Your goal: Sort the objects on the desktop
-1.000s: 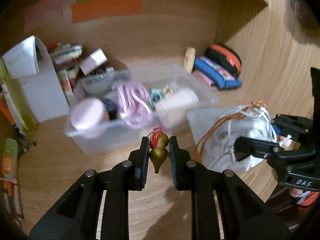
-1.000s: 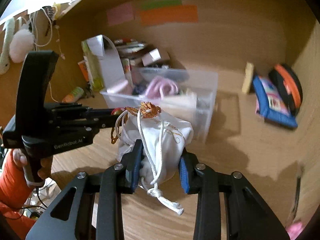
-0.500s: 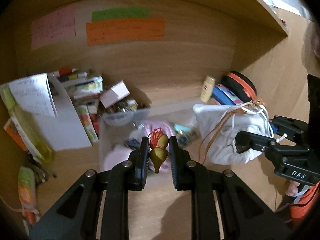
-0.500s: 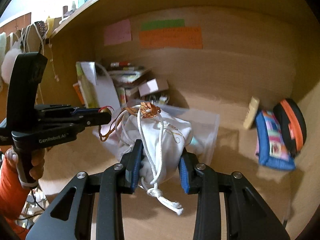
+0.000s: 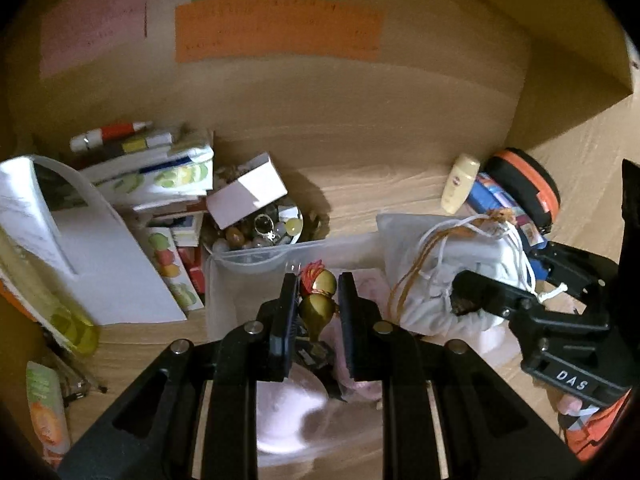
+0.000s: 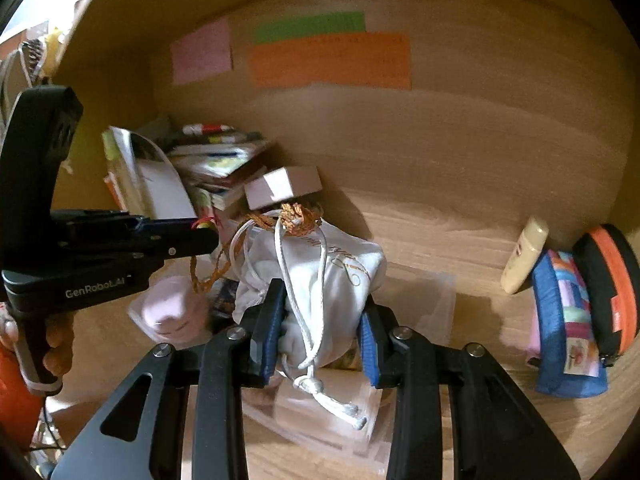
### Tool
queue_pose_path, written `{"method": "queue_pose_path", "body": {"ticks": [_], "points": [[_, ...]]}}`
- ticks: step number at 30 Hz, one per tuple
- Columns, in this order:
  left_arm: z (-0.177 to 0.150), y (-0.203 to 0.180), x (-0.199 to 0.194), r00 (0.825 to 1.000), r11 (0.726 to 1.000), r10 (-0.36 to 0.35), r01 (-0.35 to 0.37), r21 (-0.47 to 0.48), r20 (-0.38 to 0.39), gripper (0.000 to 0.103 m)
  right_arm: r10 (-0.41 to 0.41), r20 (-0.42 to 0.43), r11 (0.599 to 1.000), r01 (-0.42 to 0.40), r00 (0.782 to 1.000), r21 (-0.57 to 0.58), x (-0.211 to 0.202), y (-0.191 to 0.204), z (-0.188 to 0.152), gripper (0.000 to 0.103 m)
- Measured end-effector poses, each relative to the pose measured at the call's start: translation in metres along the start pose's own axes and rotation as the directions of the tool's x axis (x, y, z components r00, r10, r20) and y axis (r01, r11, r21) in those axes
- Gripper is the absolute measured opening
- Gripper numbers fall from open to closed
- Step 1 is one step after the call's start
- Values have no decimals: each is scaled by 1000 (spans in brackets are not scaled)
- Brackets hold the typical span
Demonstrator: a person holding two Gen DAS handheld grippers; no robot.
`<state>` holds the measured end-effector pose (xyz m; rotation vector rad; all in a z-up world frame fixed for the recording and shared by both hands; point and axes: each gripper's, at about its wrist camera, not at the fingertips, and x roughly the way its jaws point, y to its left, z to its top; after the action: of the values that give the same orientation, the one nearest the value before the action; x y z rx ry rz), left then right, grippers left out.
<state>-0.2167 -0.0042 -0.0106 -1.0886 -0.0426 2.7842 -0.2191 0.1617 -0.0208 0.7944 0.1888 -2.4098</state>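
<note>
My right gripper (image 6: 320, 332) has its jaws partly closed and clamped on the white drawstring cloth pouch (image 6: 328, 280), blue pads pressed into the lower fabric on both sides. The pouch hangs above the clear plastic storage bin (image 6: 436, 300) on the light wooden table (image 6: 460, 240). Its neck is gathered under a knot of orange-brown braided cord (image 6: 298, 216); a white cord runs down the front and ends in a knot below my jaws.

My left gripper (image 5: 316, 312) has its jaws nearly together, clamped on the small gold gourd-shaped charm with a red tassel (image 5: 318, 296). The charm stands upright, tassel at the top, narrow tip pointing down, over the near part of the same bin (image 5: 248, 260).

The bin's contents are blurred: I make out a pale pink rounded item (image 5: 288, 412) and little else. Behind the bin stand a stack of books and boxes (image 5: 160, 176). The lower part of the pouch is hidden by my right jaws.
</note>
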Motion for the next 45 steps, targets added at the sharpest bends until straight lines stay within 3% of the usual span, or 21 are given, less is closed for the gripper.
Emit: {"method": "queue_pose_path", "body": {"ticks": [10, 19, 25, 27, 28, 29, 30, 33, 45], "points": [[-4, -4, 38, 997, 998, 55, -53, 31, -48, 19, -17, -57, 1000, 18, 998, 26, 29, -17, -11, 31], [-9, -6, 44, 997, 998, 44, -42, 38, -68, 19, -23, -64, 1000, 24, 998, 15, 30, -18, -12, 32], [-7, -9, 33, 997, 998, 54, -51, 41, -56, 21, -33, -79, 999, 34, 996, 9, 28, -16, -11, 45], [-6, -10, 27, 997, 997, 61, -59, 42, -49, 31, -45, -86, 999, 45, 995, -5, 27, -13, -9, 56], [-6, -10, 25, 997, 997, 65, -63, 41, -45, 40, -51, -85, 999, 51, 995, -6, 26, -12, -9, 62], [-6, -10, 21, 997, 997, 65, -64, 41, -38, 47, -62, -85, 998, 62, 994, -4, 24, -11, -8, 77], [-6, -10, 15, 997, 997, 66, -65, 41, -28, 48, -79, -78, 997, 79, 994, -2, 22, -10, -7, 85], [-7, -9, 5, 997, 997, 73, -73, 39, -16, 49, -103, -49, 994, 102, 993, -23, 10, -6, -3, 85], [-26, -5, -47, 993, 994, 107, -108, 8, 41, 83, -194, 15, 976, 194, 981, -100, -34, 23, -7, 103]]}}
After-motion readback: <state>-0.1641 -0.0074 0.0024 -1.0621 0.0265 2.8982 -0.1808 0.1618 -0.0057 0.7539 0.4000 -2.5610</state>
